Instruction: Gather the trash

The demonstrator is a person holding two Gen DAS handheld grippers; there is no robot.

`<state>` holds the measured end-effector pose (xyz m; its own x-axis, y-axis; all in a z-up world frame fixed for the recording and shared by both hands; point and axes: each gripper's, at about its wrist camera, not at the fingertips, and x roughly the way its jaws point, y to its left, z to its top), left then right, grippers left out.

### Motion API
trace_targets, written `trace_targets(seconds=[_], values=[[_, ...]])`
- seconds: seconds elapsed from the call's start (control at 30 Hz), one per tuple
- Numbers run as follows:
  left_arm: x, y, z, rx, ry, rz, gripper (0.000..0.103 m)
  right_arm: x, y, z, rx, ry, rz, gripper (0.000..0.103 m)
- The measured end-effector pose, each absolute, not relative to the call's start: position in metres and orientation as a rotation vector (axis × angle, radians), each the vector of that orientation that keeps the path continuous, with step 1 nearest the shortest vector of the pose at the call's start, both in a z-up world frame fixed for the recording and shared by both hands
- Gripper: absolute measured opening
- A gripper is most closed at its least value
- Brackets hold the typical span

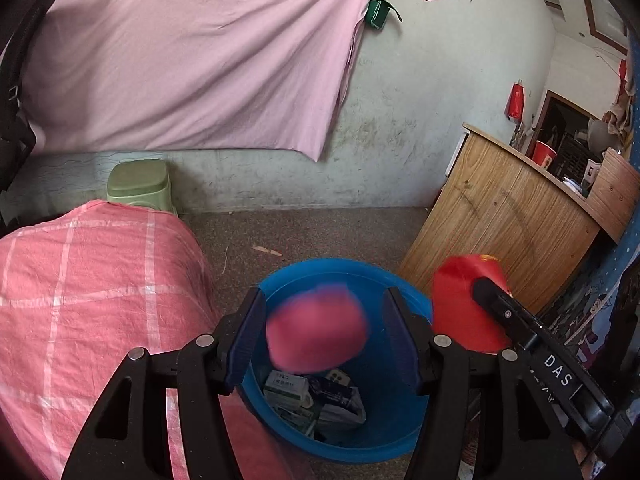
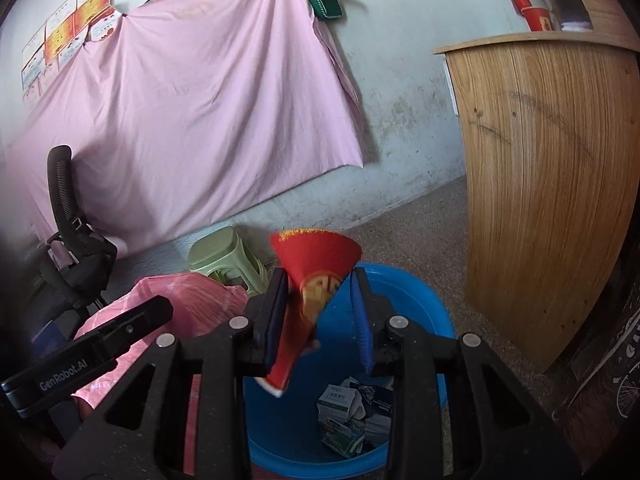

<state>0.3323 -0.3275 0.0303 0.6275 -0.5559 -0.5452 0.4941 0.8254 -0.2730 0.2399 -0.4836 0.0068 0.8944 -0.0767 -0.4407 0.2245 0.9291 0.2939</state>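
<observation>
A blue bin [image 1: 400, 420] stands on the floor with several small boxes and papers [image 1: 312, 400] in it. My left gripper [image 1: 322, 340] is open above it, and a blurred pink wad [image 1: 316, 332] hangs free between the jaws, apart from both pads. My right gripper [image 2: 320, 316] is above the bin [image 2: 420, 320]. A squashed red paper cup [image 2: 312, 280] sits between its jaws, leaning on the left pad, with a gap to the right pad. The red cup also shows in the left wrist view [image 1: 460, 304].
A table with a pink checked cloth [image 1: 80, 300] lies left of the bin. A green stool [image 1: 140, 188] stands by the wall. A wooden cabinet [image 2: 552, 184] stands to the right. An office chair [image 2: 68, 232] is at far left.
</observation>
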Motion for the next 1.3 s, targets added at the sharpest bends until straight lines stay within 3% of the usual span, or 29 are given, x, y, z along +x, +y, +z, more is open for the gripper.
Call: trace_targets(seconds=[0.67,0.87,1.13,1.3], values=[[0.314,-0.317,0.042,-0.046,0.587,-0.572,0.055,0.233,-0.479,0.017,0.335,0.417,-0.136,0.058],[0.303,-0.298,0.047,-0.051,0.569,-0.542,0.056,0.223,-0.468,0.028,0.297,0.394,-0.130,0.063],[0.286,-0.269,0.055,-0.056,0.543,-0.499,0.065,0.211,-0.455,0.038,0.252,0.363,-0.143,0.080],[0.273,-0.244,0.058,-0.080,0.516,-0.468,0.080,0.202,-0.445,0.043,0.228,0.335,-0.146,0.095]])
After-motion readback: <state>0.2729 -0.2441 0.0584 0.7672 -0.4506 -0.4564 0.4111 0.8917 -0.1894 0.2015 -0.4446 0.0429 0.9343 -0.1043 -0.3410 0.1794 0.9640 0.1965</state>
